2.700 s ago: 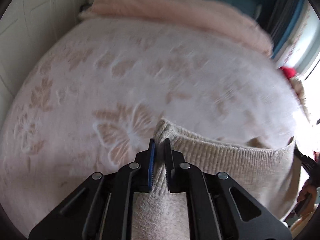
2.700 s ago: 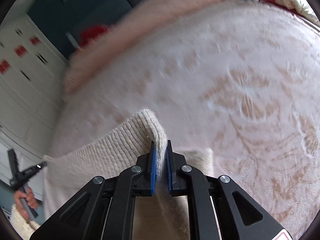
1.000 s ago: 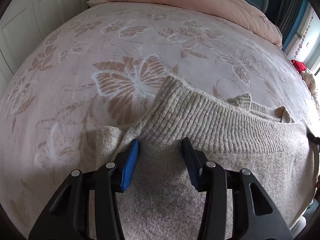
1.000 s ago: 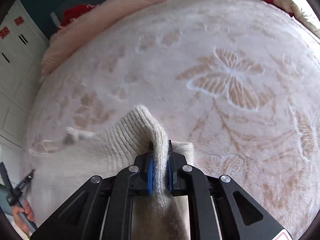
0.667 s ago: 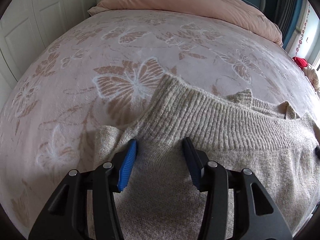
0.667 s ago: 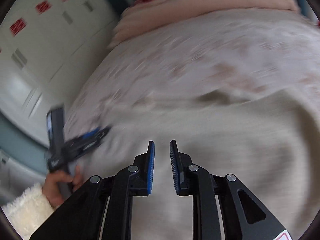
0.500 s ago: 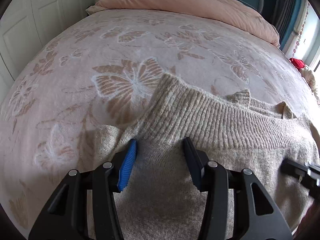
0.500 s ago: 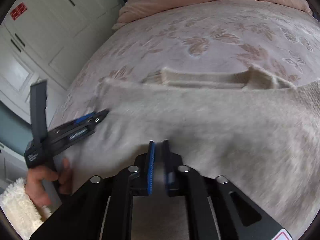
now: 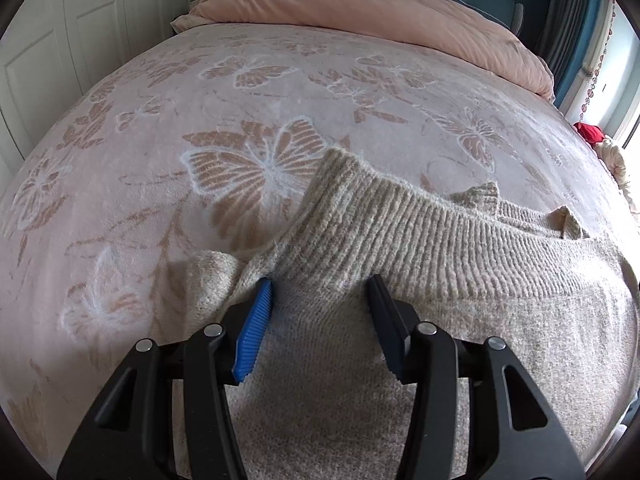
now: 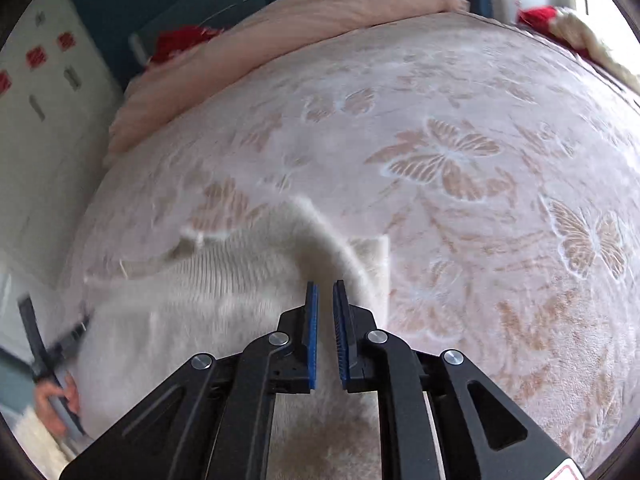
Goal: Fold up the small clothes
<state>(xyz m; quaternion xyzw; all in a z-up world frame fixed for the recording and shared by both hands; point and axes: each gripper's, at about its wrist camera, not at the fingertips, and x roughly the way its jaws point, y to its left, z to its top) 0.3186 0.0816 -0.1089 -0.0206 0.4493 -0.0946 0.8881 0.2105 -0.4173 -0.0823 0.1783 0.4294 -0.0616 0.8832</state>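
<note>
Bedspread (image 9: 160,128) under sweater (image 9: 400,240); left tool (image 9: 320,292) half-open, touching it.

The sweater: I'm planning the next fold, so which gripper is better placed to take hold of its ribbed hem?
Left, probably. The left gripper stands open right over the sweater, its tips at the ribbed hem. The right gripper, jaws just opening, shows only a narrow gap with nothing clearly pinched, in a blurred view.

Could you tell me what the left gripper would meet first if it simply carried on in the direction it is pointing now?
Most likely the beige knit sweater: the left gripper angles down with open jaws straddling the knit, just short of its ribbed band. Depth is hard to judge through the fisheye.
</note>
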